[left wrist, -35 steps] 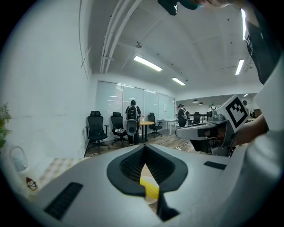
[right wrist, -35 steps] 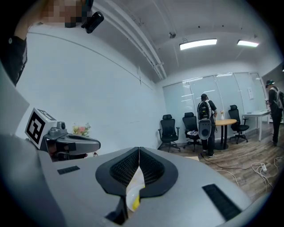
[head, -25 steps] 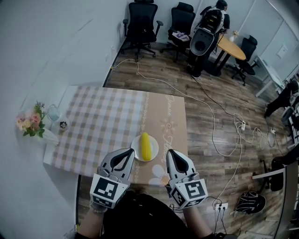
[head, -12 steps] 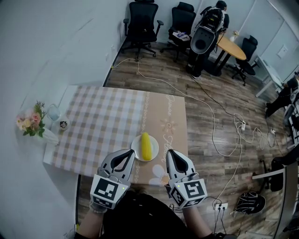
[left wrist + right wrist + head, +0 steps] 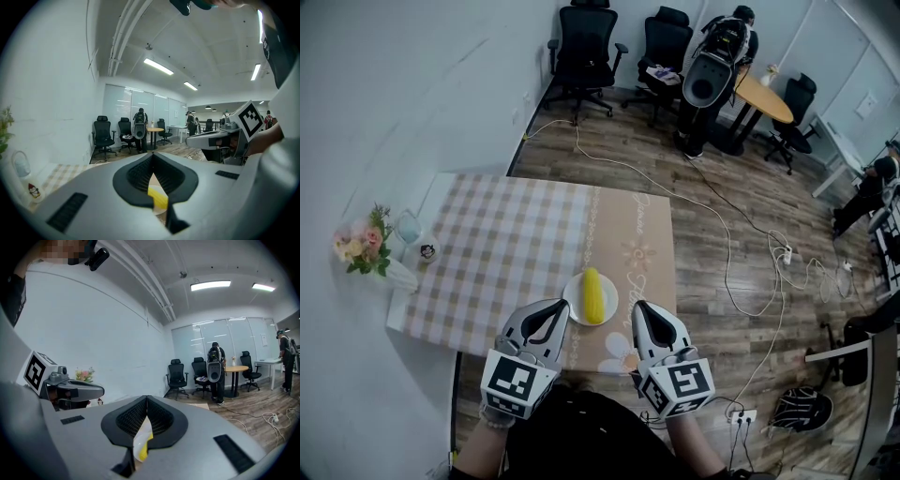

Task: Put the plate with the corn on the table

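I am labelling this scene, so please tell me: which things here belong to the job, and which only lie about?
Job: plate, corn, table.
Lying about: flowers, office chairs, round wooden table.

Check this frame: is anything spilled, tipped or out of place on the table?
Nothing stands out: the corn lies on the plate, the plate sits flat on the table, and nothing is spilled.

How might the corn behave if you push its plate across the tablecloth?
The corn is a rounded, loose cob, so it would probably roll. The plate looks shallow and may not stop it. The tablecloth might bunch under the plate.
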The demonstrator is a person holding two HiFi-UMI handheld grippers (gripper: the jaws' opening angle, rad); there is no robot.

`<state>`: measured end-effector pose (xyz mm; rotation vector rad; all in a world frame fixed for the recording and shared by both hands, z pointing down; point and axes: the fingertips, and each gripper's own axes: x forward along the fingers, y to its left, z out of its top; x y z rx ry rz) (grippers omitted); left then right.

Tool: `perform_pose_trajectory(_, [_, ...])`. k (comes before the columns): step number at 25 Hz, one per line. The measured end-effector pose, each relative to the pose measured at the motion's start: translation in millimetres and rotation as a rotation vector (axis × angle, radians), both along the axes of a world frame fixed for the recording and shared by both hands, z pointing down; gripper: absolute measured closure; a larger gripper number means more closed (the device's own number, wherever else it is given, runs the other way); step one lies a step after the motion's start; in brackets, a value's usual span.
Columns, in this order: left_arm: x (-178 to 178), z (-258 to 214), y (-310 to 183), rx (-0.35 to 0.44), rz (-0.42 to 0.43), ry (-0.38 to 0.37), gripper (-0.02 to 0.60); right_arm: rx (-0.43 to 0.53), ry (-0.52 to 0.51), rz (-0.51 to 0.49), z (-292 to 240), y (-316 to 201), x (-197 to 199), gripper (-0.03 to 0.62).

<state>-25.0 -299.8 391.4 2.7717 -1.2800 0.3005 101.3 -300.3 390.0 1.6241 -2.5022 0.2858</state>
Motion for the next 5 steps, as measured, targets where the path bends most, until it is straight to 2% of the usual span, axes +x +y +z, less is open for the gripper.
perform_pose_trajectory(5, [-1.3, -4.0, 0.0, -0.011, -0.021, 0.011, 0.569, 0.003, -0.002, -0.001, -2.4, 2.0, -0.3, 0.554])
